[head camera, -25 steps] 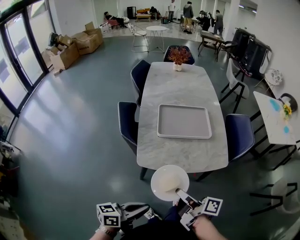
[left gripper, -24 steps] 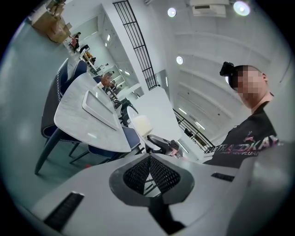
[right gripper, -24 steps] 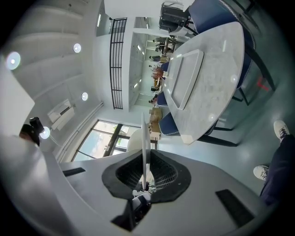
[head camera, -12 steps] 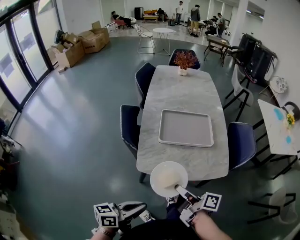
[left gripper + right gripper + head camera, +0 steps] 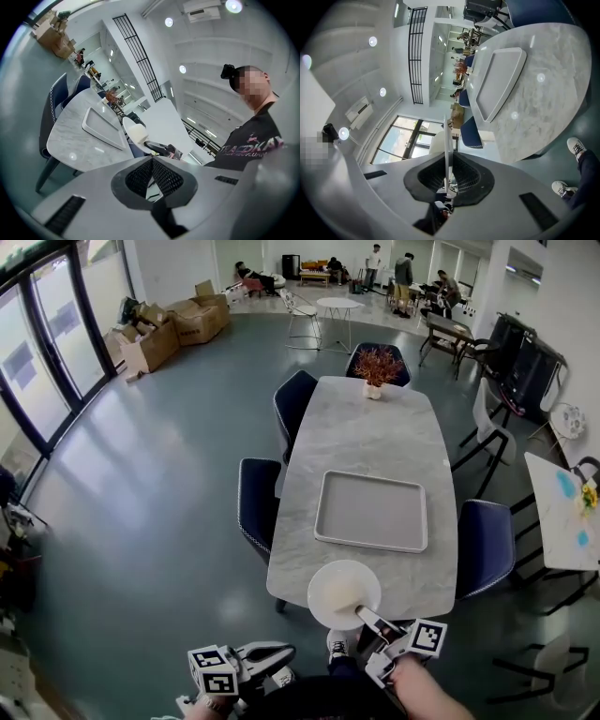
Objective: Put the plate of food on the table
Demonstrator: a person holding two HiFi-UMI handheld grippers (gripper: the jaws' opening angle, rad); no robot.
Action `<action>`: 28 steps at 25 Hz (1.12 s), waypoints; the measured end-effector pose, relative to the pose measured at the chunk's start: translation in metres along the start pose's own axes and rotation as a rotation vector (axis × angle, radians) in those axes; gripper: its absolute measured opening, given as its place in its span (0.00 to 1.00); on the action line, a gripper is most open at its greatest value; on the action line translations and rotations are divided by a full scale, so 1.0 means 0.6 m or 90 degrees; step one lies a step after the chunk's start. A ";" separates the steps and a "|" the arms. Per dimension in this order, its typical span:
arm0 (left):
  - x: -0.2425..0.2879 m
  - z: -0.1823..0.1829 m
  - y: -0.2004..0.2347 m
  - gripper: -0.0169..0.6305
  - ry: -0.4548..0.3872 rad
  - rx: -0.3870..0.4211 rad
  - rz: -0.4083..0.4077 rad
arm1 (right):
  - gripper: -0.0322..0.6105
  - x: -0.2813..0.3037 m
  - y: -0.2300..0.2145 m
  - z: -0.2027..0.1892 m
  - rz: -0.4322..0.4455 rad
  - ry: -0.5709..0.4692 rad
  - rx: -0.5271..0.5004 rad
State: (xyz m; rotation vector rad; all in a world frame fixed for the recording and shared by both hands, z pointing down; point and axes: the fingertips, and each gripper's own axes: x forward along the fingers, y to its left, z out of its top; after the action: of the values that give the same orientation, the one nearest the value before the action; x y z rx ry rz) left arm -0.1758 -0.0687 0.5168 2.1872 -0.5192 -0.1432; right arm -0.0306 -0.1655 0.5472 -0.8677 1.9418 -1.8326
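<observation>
A round white plate (image 5: 343, 594) with a pale mound of food (image 5: 339, 593) hangs over the near end of the grey marble table (image 5: 367, 437). My right gripper (image 5: 367, 619) is shut on the plate's near rim. In the right gripper view the plate (image 5: 447, 145) shows edge-on between the jaws. My left gripper (image 5: 274, 655) is low at the left, away from the table, shut with nothing in it. The left gripper view shows the plate (image 5: 132, 132) and the table (image 5: 77, 136) off to its side.
A grey rectangular tray (image 5: 371, 511) lies on the table's middle, a small potted plant (image 5: 375, 369) at its far end. Dark blue chairs (image 5: 257, 502) stand along both long sides. Cardboard boxes (image 5: 173, 329) and several people are at the back of the hall.
The table's near edge has drawn closer, and the plate now overlaps that edge. Both grippers keep their hold and pose.
</observation>
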 end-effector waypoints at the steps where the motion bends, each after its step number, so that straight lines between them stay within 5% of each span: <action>1: 0.004 0.004 0.003 0.04 -0.003 -0.001 0.005 | 0.10 0.003 -0.002 0.009 -0.001 0.003 -0.001; 28: 0.133 0.054 0.070 0.04 -0.069 -0.044 0.116 | 0.10 0.071 -0.154 0.329 -0.072 -0.024 0.034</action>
State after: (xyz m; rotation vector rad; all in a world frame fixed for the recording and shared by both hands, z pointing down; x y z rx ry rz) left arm -0.1258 -0.1481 0.5352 2.0614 -0.7603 -0.1796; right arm 0.0777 -0.3443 0.6215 -1.0074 1.8471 -1.9065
